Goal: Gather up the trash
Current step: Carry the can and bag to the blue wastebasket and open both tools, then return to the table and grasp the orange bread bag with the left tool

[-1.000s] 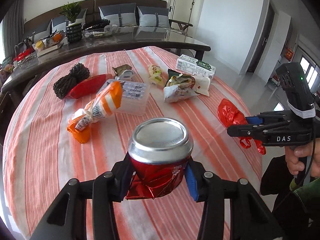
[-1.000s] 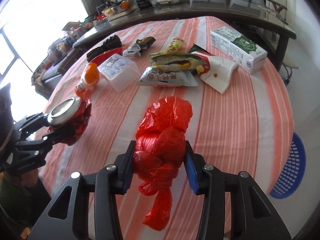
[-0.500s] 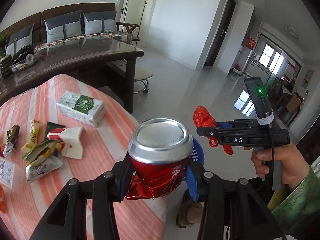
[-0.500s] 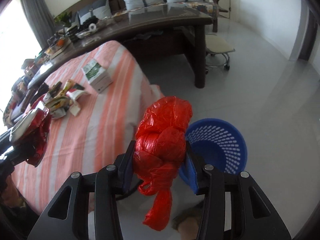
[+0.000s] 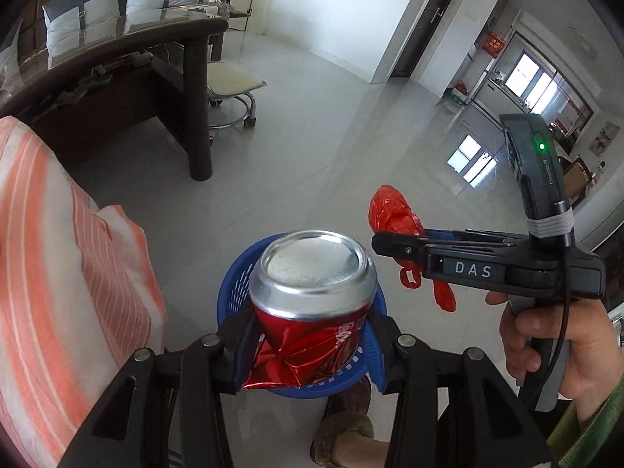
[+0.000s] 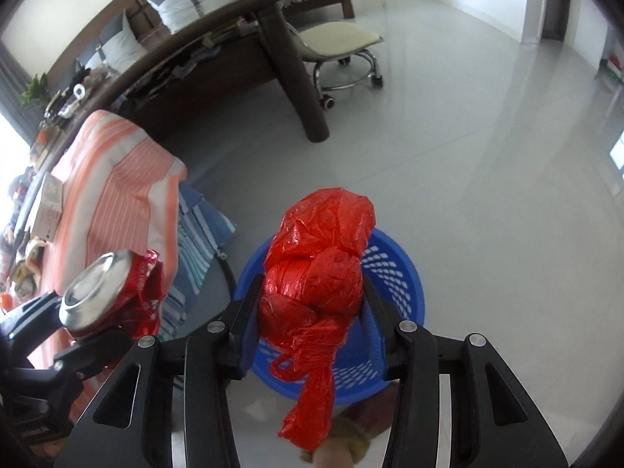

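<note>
My left gripper (image 5: 308,335) is shut on a crushed red drink can (image 5: 312,292) with its silver end facing the camera. Directly below the can stands a blue plastic basket (image 5: 234,292) on the grey floor. My right gripper (image 6: 312,304) is shut on a knotted red plastic bag (image 6: 319,269) that hangs over the same blue basket (image 6: 394,269). In the left wrist view the right gripper (image 5: 390,240) sits to the right with the red bag (image 5: 390,214) in it. The can (image 6: 113,292) shows at the left of the right wrist view.
The table with the orange striped cloth (image 5: 58,253) lies to the left, its edge close to the basket. A dark wooden table (image 6: 234,39) and a wheeled stool (image 6: 343,43) stand further back. A slippered foot (image 5: 343,429) is beside the basket. Glossy floor spreads to the right.
Both grippers swung away from the striped table and out over the floor, each keeping its load. The blue basket now lies right under the can and the red bag.
</note>
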The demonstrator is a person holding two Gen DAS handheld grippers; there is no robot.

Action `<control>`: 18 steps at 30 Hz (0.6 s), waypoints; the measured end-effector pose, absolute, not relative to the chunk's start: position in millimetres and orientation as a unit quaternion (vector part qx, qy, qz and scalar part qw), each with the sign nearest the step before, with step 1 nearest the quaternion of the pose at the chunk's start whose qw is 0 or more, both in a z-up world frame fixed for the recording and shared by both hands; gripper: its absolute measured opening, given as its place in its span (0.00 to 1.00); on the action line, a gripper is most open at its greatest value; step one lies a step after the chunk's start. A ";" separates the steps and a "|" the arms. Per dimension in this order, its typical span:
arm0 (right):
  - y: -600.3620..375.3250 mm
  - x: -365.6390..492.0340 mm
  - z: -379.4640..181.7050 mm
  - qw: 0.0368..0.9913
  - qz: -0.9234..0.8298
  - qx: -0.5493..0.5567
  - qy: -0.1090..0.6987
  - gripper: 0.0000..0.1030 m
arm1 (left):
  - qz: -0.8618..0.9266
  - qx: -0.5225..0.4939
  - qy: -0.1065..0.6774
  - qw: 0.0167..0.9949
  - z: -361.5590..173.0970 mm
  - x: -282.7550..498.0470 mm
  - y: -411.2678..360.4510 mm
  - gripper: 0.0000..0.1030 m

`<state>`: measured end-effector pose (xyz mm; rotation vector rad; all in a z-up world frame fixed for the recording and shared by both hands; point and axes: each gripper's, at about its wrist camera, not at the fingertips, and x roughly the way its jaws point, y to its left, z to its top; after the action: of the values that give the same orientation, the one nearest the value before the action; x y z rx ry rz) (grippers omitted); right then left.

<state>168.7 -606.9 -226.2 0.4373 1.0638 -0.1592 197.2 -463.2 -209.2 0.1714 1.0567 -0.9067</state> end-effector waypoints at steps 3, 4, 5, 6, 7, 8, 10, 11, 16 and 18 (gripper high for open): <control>-618.9 169.6 -236.4 0.831 -0.073 0.224 0.504 0.45 | -0.413 0.091 0.490 0.762 -225.5 200.7 -478.7 0.46; -620.6 170.9 -238.2 0.829 -0.072 0.227 0.506 0.46 | -0.414 0.095 0.491 0.761 -229.0 200.3 -482.8 0.46; -622.1 171.0 -238.9 0.829 -0.071 0.229 0.506 0.48 | -0.415 0.097 0.492 0.759 -233.6 200.1 -486.5 0.50; -623.4 172.2 -239.7 0.829 -0.072 0.231 0.505 0.49 | -0.416 0.100 0.495 0.756 -237.9 201.0 -490.3 0.56; -625.8 171.3 -241.0 0.829 -0.074 0.232 0.504 0.51 | -0.411 0.103 0.497 0.757 -240.2 201.7 -493.8 0.67; -627.5 171.4 -241.7 0.829 -0.076 0.235 0.502 0.61 | -0.405 0.106 0.495 0.762 -241.3 201.9 -495.6 0.69; -631.3 170.7 -241.5 0.829 -0.076 0.244 0.497 0.66 | -0.400 0.107 0.487 0.769 -239.5 204.4 -493.9 0.69; -634.1 170.0 -240.6 0.831 -0.075 0.244 0.494 0.66 | -0.400 0.104 0.481 0.773 -234.9 203.4 -490.8 0.69; -633.2 159.3 -211.2 0.858 -0.094 0.212 0.459 0.69 | -0.403 0.086 0.399 0.819 -190.6 189.6 -460.7 0.69; -626.4 151.7 -187.9 0.879 -0.098 0.189 0.427 0.75 | -0.401 0.075 0.359 0.839 -167.9 178.9 -439.4 0.70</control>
<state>151.7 -626.4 -187.9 0.3932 0.8893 -0.2053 178.9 -439.4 -167.9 0.1589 0.7600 -0.8479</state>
